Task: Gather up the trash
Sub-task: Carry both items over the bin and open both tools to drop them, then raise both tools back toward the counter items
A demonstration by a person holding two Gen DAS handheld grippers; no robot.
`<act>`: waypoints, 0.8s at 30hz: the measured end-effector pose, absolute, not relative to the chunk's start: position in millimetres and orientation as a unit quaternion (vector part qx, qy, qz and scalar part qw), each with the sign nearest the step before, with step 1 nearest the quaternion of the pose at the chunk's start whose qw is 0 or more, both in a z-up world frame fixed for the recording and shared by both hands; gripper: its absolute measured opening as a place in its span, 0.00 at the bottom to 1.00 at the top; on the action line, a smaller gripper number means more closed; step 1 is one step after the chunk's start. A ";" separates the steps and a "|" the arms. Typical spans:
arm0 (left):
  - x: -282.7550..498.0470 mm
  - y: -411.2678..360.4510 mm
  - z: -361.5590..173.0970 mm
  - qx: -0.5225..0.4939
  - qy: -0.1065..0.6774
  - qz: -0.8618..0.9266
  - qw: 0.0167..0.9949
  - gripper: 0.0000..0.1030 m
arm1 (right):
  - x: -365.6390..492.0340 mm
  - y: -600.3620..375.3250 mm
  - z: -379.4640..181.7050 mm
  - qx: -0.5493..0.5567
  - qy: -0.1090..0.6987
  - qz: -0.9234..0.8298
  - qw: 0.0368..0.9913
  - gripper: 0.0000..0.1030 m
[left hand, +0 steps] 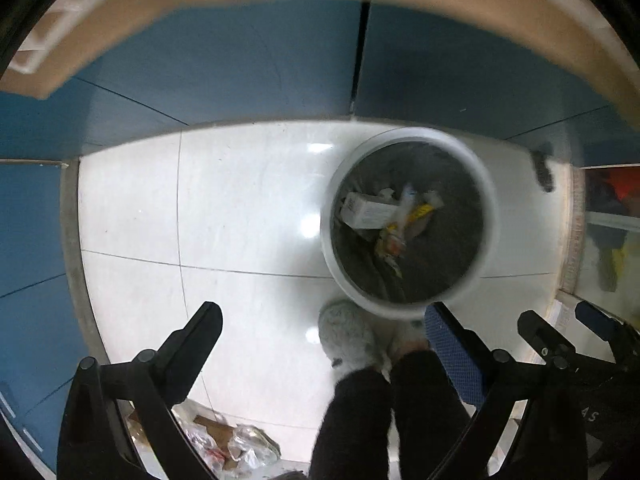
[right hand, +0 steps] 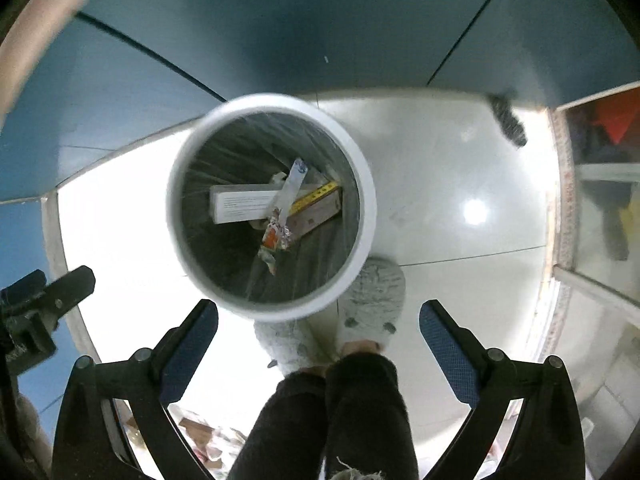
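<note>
Both grippers are pointing straight down over a white tiled floor (left hand: pixel 248 216), and each is standing wide open with nothing between its fingers.

In the left wrist view, the left gripper (left hand: pixel 324 324) is hanging with its fingers spread; the round white trash bin (left hand: pixel 408 308) is sitting just ahead of the right-hand finger, its rim partly hidden behind that blue-padded fingertip. Inside the bin, a white box (left hand: pixel 368 210) and a yellow-and-orange wrapper (left hand: pixel 400 228) are lying on the grey liner. Behind the left-hand finger, at the frame's lower edge, a heap of crumpled wrappers (left hand: pixel 240 448) is lying on the floor. The right gripper is showing at the far right edge of this view.

In the right wrist view, the right gripper (right hand: pixel 320 320) is hovering with the trash bin (right hand: pixel 276 304) directly ahead of and between its fingers, nearer the left one. The white box (right hand: pixel 240 204), a long white strip (right hand: pixel 290 188) and a foil wrapper (right hand: pixel 276 236) are resting at the bottom.

The person's legs in dark trousers (right hand: pixel 352 412) and grey fuzzy slippers (right hand: pixel 372 304) are standing between the fingers, the slippers touching the bin's near side.
</note>
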State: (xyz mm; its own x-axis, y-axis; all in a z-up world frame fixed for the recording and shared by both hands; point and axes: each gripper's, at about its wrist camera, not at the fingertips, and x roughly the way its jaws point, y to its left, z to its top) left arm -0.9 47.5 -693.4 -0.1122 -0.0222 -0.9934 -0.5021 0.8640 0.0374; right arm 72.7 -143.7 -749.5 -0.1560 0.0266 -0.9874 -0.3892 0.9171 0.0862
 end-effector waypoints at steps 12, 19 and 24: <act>-22.3 21.3 -473.4 -0.167 0.663 0.199 0.702 1.00 | 51.0 -171.5 -491.8 -0.132 0.688 0.173 0.692 0.99; -46.4 7.5 -376.2 -0.164 0.637 0.190 0.729 1.00 | 28.8 -185.3 -369.2 -0.122 0.676 0.191 0.701 0.99; -58.3 1.6 -328.2 -0.161 0.619 0.187 0.746 1.00 | 13.6 -191.3 -305.9 -0.113 0.663 0.201 0.713 0.99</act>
State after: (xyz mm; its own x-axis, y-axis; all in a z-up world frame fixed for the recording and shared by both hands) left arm -58.3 1.6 -328.2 0.1652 0.0790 -0.9831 -0.4778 0.8784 -0.0097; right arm 13.6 -191.3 -305.9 0.0414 0.1362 -0.9898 -0.4354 0.8941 0.1048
